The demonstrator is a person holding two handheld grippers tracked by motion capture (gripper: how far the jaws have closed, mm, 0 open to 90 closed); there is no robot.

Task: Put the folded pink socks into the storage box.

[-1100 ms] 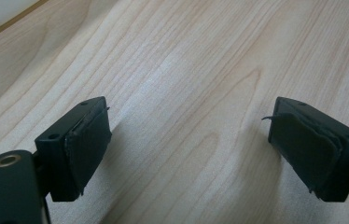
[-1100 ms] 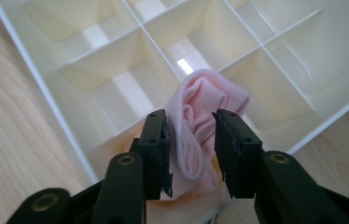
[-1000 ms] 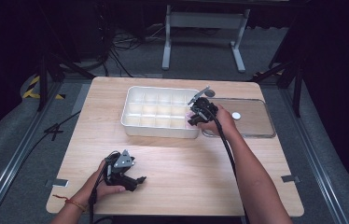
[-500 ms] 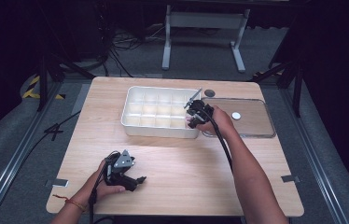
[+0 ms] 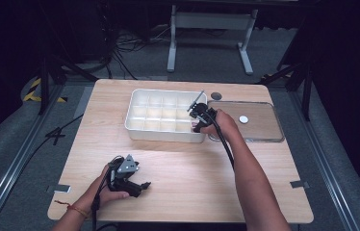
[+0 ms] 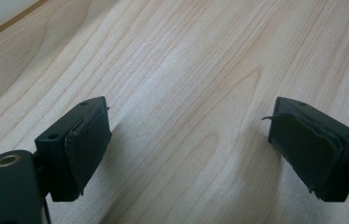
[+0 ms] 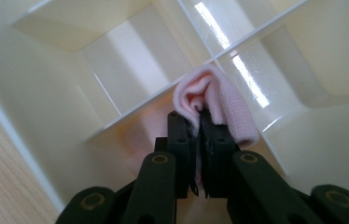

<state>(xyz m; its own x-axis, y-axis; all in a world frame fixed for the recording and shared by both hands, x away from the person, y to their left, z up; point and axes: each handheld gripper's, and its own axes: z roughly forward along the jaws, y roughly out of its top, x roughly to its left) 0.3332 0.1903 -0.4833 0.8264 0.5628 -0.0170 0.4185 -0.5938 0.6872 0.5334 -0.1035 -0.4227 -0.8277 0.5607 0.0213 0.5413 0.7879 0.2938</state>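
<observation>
On my right gripper (image 7: 199, 122) view I see the two black jaws pressed together on a fold of pink cloth (image 7: 219, 105), which bulges out past the tips; they have just been closing, and the cloth is pinched between them. The cloth hangs over a divider inside the white compartment tray (image 7: 37, 84), at the crossing of several cells, so I cannot tell which single cell it belongs to. From the high view, my right gripper (image 5: 198, 119) sits at the tray's (image 5: 137, 129) near right corner, just beside a clear lid (image 5: 264, 130) lying flat to the right, with a small white disc (image 5: 243, 119) on it. A little pink cloth shows under the tool there. My left gripper (image 5: 142, 186) rests on the wooden table (image 5: 192, 173) near the left front edge, well apart from the tray. In its own view the left gripper (image 6: 189, 140) has its pads wide apart with bare wood grain between them and nothing held.
</observation>
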